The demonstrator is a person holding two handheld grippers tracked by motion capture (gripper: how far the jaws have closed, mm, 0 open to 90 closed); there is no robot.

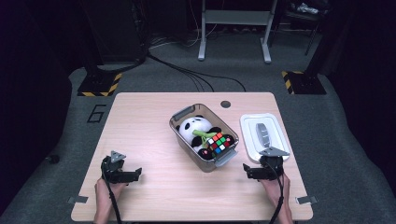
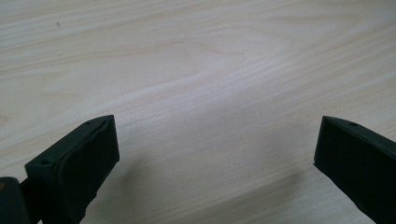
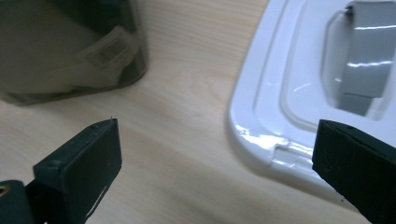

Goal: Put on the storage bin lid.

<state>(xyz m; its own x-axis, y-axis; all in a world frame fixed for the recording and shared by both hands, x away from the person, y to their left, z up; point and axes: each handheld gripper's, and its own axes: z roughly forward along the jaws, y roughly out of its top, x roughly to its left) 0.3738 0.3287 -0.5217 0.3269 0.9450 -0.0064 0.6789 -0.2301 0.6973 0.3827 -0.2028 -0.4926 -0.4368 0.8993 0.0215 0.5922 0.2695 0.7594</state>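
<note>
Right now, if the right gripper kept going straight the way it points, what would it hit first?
Most likely the white lid: the right gripper, jaws open, points at bare table with the lid's near corner just ahead on one side and the clear bin farther off. Depth is hard to judge.

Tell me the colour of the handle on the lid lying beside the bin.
Grey, set in a white lid. The handle shows best in the right gripper view.
</note>
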